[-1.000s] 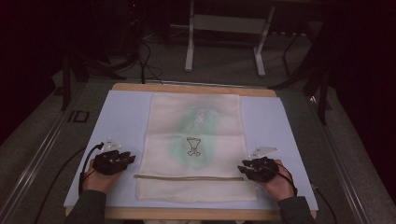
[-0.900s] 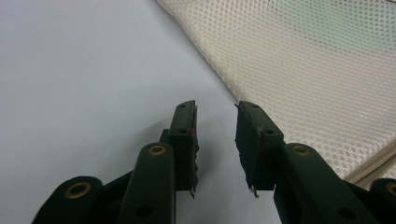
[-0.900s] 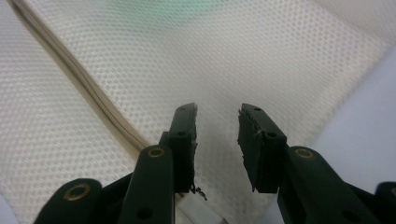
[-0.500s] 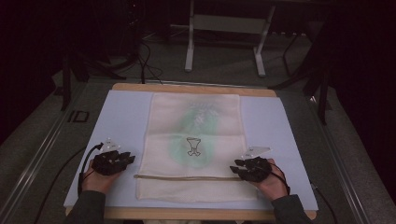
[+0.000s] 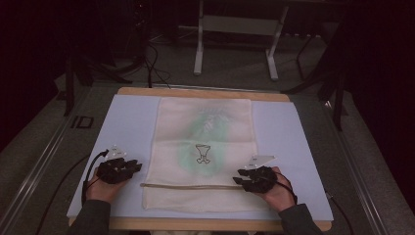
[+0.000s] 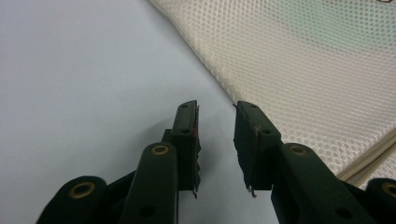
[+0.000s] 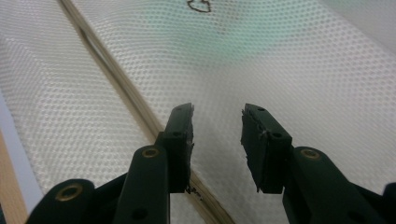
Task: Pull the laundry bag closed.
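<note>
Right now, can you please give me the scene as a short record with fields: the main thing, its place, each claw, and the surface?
main thing: cream mesh bag with a green shape inside, lying flat
drawstring: runs across the bag near the person's edge
left claw: open, over the pale blue mat beside the bag's edge, holding nothing
right claw: open, above the mesh, holding nothing
surface: pale blue mat on a wooden table

We are seeing dim, grainy high view: dark room swallowing surroundings, pale blue table mat (image 5: pixel 127 122) catching soft overhead light. Gripper views brighter; near black jaws blurring, white mesh cloth (image 7: pixel 289 84) sharp.
</note>
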A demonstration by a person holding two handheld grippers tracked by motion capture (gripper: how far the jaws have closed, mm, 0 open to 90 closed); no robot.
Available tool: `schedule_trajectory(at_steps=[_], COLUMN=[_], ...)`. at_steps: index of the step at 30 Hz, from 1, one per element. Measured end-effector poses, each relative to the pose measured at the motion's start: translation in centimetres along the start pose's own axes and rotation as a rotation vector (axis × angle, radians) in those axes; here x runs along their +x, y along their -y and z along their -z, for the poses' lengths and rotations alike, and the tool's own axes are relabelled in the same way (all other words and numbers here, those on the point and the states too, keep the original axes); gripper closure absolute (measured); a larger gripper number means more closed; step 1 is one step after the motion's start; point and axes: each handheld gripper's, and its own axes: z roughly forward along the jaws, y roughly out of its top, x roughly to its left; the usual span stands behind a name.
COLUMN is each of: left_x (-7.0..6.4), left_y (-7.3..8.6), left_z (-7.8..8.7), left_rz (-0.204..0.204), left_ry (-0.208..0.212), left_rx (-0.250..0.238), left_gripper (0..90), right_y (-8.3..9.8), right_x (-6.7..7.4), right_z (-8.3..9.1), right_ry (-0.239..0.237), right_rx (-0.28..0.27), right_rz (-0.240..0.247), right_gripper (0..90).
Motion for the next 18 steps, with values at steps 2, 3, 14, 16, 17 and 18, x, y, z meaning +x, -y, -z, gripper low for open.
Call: schedule_trajectory(at_steps=[2, 3, 14, 16, 17, 18], left_x=[-0.1, -0.2, -0.3, -0.3, -0.3, -0.3], left_y=[0.0, -0.1, -0.1, -0.1, -0.1, -0.1], left_z=[0.1, 0.2, -0.1, -0.1, -0.1, -0.1], left_rz=[-0.011, -0.016, -0.028, -0.028, -0.028, -0.028], left_ry=[0.005, 0.005, 0.015, 0.017, 0.019, 0.020], left_rx=[-0.012, -0.014, 0.008, 0.009, 0.008, 0.008], left_gripper=[70.3, 70.2, 69.4, 69.5, 69.6, 69.9], right_y=[-0.2, -0.3, -1.3, -1.5, -1.6, -1.7], right_x=[0.2, 0.3, 1.9, 2.1, 2.1, 2.2], right_z=[-0.2, -0.2, -1.4, -1.5, -1.5, -1.6], right_ry=[-0.007, -0.013, -0.040, -0.044, -0.046, -0.049], right_rx=[0.001, 0.001, 0.017, 0.016, 0.016, 0.014], right_rz=[0.011, 0.012, 0.067, 0.069, 0.074, 0.076], right_gripper=[63.0, 62.8, 62.8, 62.8, 62.8, 62.7])
